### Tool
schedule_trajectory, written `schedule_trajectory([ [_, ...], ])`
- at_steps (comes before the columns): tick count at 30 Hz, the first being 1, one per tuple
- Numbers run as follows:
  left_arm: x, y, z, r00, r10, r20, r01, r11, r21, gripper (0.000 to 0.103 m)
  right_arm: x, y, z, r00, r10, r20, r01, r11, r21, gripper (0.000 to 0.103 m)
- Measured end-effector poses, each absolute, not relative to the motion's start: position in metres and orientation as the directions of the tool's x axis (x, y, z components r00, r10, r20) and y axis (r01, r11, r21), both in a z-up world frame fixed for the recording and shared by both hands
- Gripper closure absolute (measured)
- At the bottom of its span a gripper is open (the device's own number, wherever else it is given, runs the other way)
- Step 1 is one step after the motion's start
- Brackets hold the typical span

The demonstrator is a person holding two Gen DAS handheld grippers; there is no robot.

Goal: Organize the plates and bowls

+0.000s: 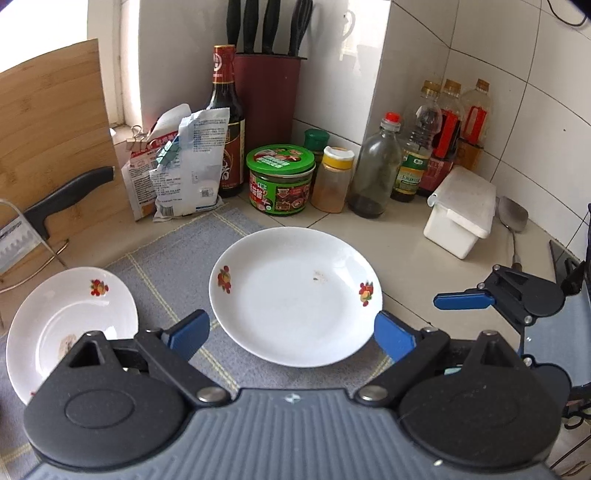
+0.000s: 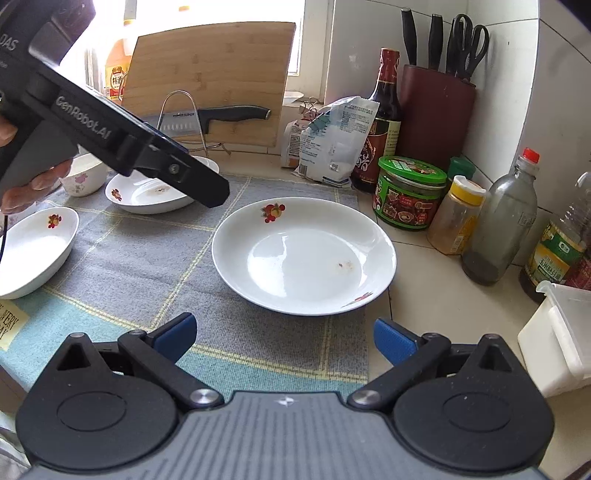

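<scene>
Left gripper (image 1: 291,334): jaws spread wide, holding nothing, blue pads clear of the big plate's near rim.
Right gripper (image 2: 284,338): jaws wide apart, empty, touching nothing.
Big plate (image 2: 303,254): flat at the grey mat's (image 2: 147,266) right edge, partly over the counter (image 2: 424,295).
Smaller plate (image 1: 70,325): on the mat's left side, well apart.
Oval dish (image 2: 33,247): at the mat's left edge.

Light: bright window (image 2: 221,11) daylight | glare: blown-out | edges: fisheye-bent | focus: sharp
</scene>
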State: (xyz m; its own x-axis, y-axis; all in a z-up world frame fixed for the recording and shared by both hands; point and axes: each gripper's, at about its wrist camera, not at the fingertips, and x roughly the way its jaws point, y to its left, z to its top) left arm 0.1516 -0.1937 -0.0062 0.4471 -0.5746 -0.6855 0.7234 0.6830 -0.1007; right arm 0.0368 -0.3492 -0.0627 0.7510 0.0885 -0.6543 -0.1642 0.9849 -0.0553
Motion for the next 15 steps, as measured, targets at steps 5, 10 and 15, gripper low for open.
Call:
schedule_trajectory([
  [5, 0.114, -0.166, -0.004, 0.496, -0.552, -0.670, 0.659, 0.742, -0.124, 0.008, 0.019, -0.337, -0.057, 0.751, 0.083, -0.655, -0.170, 0.983, -0.070, 0.000],
  [10, 0.077, -0.135, -0.007, 0.551, -0.486, -0.679, 0.577, 0.809, -0.111, 0.007, 0.010, -0.327, -0.055, 0.740, 0.136, -0.659, -0.203, 0.979, -0.026, 0.000],
  [15, 0.049, -0.103, -0.016, 0.588, -0.412, -0.696, 0.484, 0.869, -0.105, 0.007, 0.009, -0.314, -0.058, 0.719, 0.192, -0.668, -0.244, 0.970, 0.016, 0.000],
])
